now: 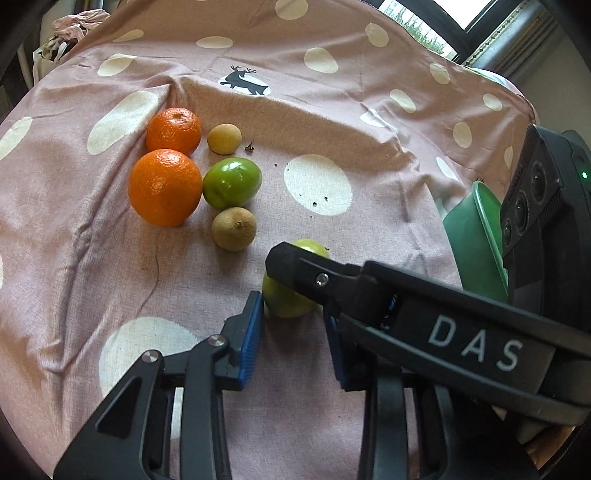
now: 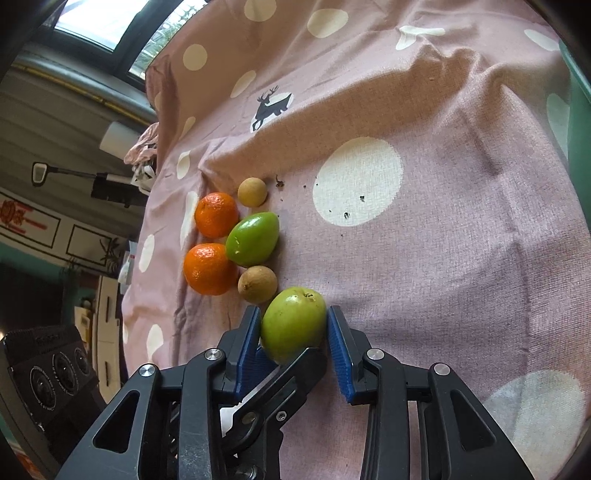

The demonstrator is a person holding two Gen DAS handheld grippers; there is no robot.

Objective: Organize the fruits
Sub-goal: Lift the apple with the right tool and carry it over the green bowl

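A yellow-green fruit sits low on the pink dotted cloth, and both grippers hold it. My right gripper is shut on it, one blue pad pressing each side. My left gripper is shut on the same yellow-green fruit from another angle; its left pad touches the fruit, while a black finger of the right gripper partly hides the other pad. One left finger shows under the fruit. Beyond lie two oranges, a green fruit and two small brown fruits.
A green container stands at the cloth's right edge, and the green container also shows at the right border of the right wrist view. Dark crumbs dot a white spot. Crumpled fabric lies at the far left corner. The cloth is wrinkled.
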